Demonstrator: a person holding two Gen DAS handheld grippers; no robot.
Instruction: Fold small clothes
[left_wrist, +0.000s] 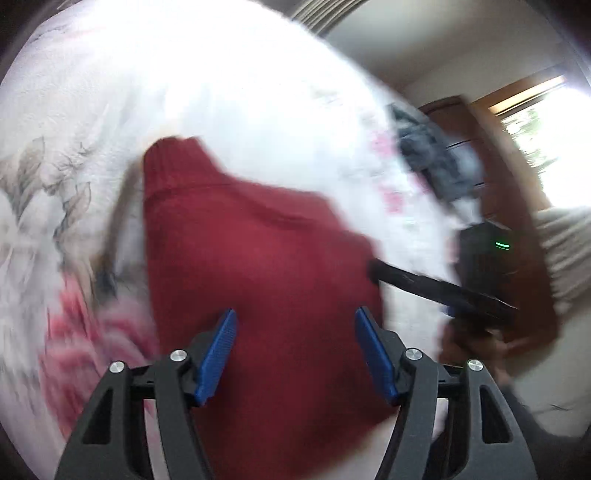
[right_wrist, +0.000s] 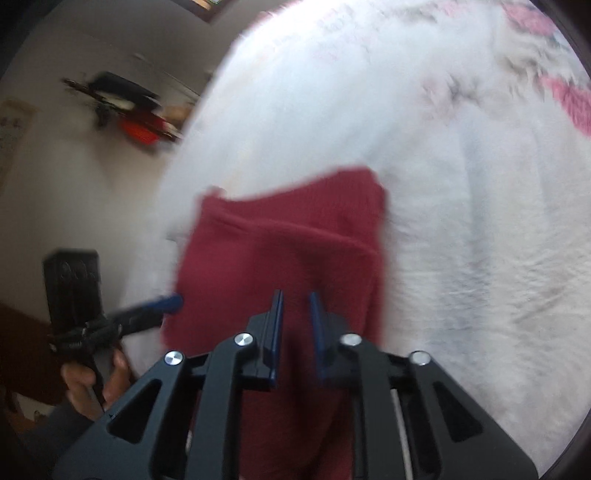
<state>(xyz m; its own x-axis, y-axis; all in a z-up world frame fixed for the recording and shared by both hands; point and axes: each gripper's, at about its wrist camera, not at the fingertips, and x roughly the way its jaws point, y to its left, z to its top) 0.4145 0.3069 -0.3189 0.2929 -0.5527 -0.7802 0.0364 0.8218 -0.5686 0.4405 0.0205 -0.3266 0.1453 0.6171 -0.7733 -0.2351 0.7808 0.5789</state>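
Note:
A dark red knit garment (left_wrist: 258, 258) lies folded on a white floral bedspread (left_wrist: 221, 74), its ribbed end pointing away. My left gripper (left_wrist: 295, 312) hovers over the garment's near part, open wide, with nothing between its blue pads. In the right wrist view the same garment (right_wrist: 288, 236) lies under my right gripper (right_wrist: 295, 295). Its jaws stand only narrowly apart, with red cloth showing in the gap below them. The right gripper's black finger (left_wrist: 406, 277) reaches the garment's right edge. The left gripper's blue tip (right_wrist: 171, 303) touches its left edge, held by a hand (right_wrist: 88, 373). Both views are motion-blurred.
A heap of dark clothes (left_wrist: 428, 155) sits at the bed's far right edge, with brown wooden furniture (left_wrist: 476, 122) and a bright window (left_wrist: 554, 140) beyond. In the right wrist view the bed edge (right_wrist: 192, 140) drops to a pale floor with red and black objects (right_wrist: 136, 125).

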